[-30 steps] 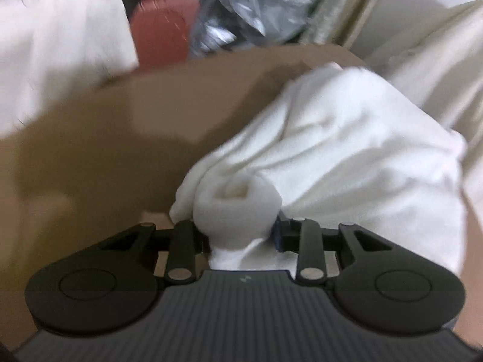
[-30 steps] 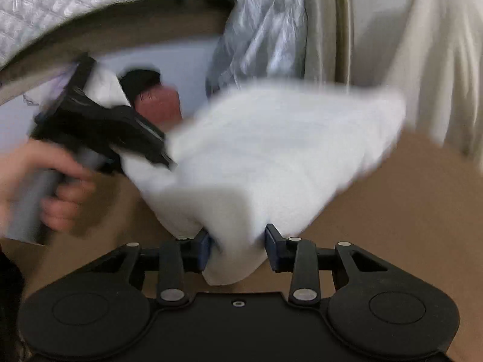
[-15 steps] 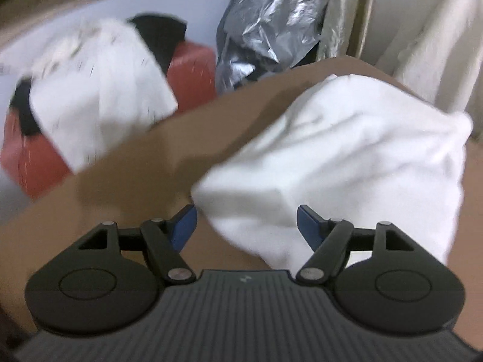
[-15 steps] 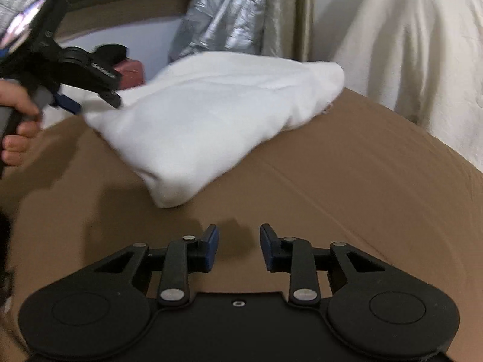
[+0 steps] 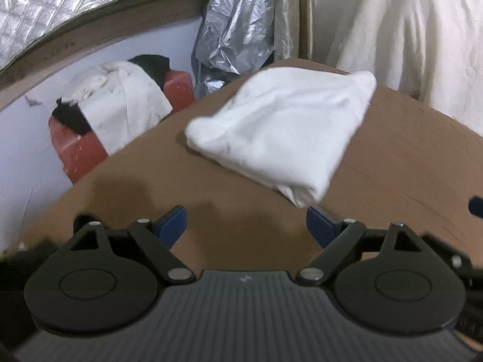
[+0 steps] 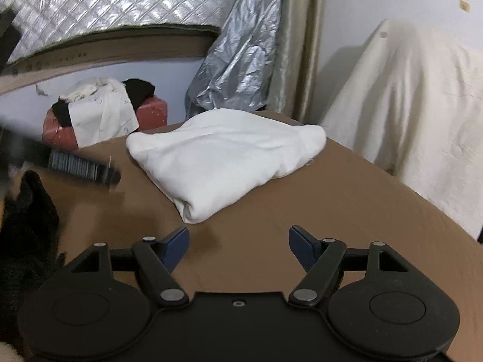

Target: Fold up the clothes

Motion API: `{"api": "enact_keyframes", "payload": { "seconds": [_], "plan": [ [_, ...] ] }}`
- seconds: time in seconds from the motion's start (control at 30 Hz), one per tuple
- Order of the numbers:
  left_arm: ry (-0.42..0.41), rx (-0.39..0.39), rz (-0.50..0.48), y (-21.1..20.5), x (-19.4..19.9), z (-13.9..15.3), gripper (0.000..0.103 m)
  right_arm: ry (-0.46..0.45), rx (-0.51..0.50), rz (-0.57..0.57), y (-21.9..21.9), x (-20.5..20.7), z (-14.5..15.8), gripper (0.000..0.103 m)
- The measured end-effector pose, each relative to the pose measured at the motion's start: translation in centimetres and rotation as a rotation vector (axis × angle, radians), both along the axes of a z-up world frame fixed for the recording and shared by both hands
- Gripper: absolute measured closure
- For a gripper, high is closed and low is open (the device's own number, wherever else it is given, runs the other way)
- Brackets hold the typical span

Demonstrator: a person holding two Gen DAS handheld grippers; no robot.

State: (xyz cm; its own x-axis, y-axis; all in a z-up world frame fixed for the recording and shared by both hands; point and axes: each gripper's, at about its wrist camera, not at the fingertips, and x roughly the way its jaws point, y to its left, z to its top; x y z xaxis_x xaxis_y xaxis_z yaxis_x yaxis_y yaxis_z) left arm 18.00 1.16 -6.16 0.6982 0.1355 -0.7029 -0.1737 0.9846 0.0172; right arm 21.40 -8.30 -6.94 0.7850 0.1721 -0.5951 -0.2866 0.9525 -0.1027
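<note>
Left wrist view: the left gripper [image 5: 246,223] hovers over the brown worktop [image 5: 407,163] with its 2 blue-padded jaws spread wide, having just been opening, and nothing lies between them. The folded white garment [image 5: 280,132] rests flat on the worktop ahead of the gripper, its nearest corner just above the right-hand pad without being pinched. Past the worktop's far edge a red box [image 5: 75,150] sits draped with white cloth [image 5: 120,102] and a dark item. A crinkled silver sheet [image 5: 235,27] hangs behind it, and cream fabric [image 5: 422,30] covers something at the far right. A blue pad tip of the right gripper [image 5: 475,206] peeks in at the right edge.

Right wrist view: the right gripper [image 6: 238,242] also stands with its jaws apart, having just been opening, with only bare worktop [image 6: 347,199] between them. The garment [image 6: 223,157] lies ahead and slightly left, clear of both pads. The left gripper [image 6: 81,166] appears blurred at the left, beside the garment's left edge and not touching it. The red box [image 6: 151,111], silver sheet [image 6: 238,57], cream fabric [image 6: 407,114] and a quilted silver panel [image 6: 105,0] fill the background.
</note>
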Motion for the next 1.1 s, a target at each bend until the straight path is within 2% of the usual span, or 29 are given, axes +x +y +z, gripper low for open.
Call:
{"api": "enact_keyframes", "payload": {
  "seconds": [0.1, 0.17, 0.3, 0.43, 0.6, 0.73, 0.83, 0.9, 1.03, 1.1],
  "plan": [
    [-0.002, 0.001, -0.022, -1.3, -3.1, 0.1, 0.014, 0.017, 0.013, -0.027, -0.8, -1.9, 0.9, 0.026],
    [-0.038, 0.052, -0.057, -2.4, -5.4, 0.1, 0.003, 0.034, 0.009, -0.054, -1.1, -3.1, 1.1, 0.023],
    [-0.028, 0.059, -0.079, -3.4, -7.7, 0.1, 0.003, 0.053, 0.015, -0.095, -2.4, -5.7, 1.0, 0.018],
    [-0.045, 0.113, -0.05, -4.3, -9.9, 0.6, 0.003, 0.083, 0.069, -0.132, -3.8, -7.4, 0.6, 0.017],
    [-0.014, 0.081, -0.062, -4.7, -12.0, 0.4, 0.001, 0.087, 0.124, -0.171, -4.5, -9.7, 0.4, 0.017],
    [-0.022, 0.151, -0.072, -5.5, -13.4, 0.3, 0.001, 0.083, 0.145, -0.173, -4.5, -11.4, 0.8, 0.017],
    [-0.043, 0.182, -0.066, -5.6, -13.8, 1.0, 0.001, 0.067, 0.125, -0.181, -4.1, -12.2, 1.0, 0.016],
    [-0.057, 0.166, -0.067, -5.4, -14.0, 1.5, 0.001, 0.061, 0.12, -0.196, -4.0, -12.5, 1.2, 0.016],
    [-0.052, 0.084, -0.091, -4.7, -14.1, 1.3, 0.001, 0.054, 0.127, -0.22, -4.2, -12.9, 1.3, 0.016],
    [-0.04, 0.075, -0.103, -4.7, -13.9, 0.9, 0.001, 0.053, 0.125, -0.221, -4.3, -13.0, 1.2, 0.016]
  ]
}}
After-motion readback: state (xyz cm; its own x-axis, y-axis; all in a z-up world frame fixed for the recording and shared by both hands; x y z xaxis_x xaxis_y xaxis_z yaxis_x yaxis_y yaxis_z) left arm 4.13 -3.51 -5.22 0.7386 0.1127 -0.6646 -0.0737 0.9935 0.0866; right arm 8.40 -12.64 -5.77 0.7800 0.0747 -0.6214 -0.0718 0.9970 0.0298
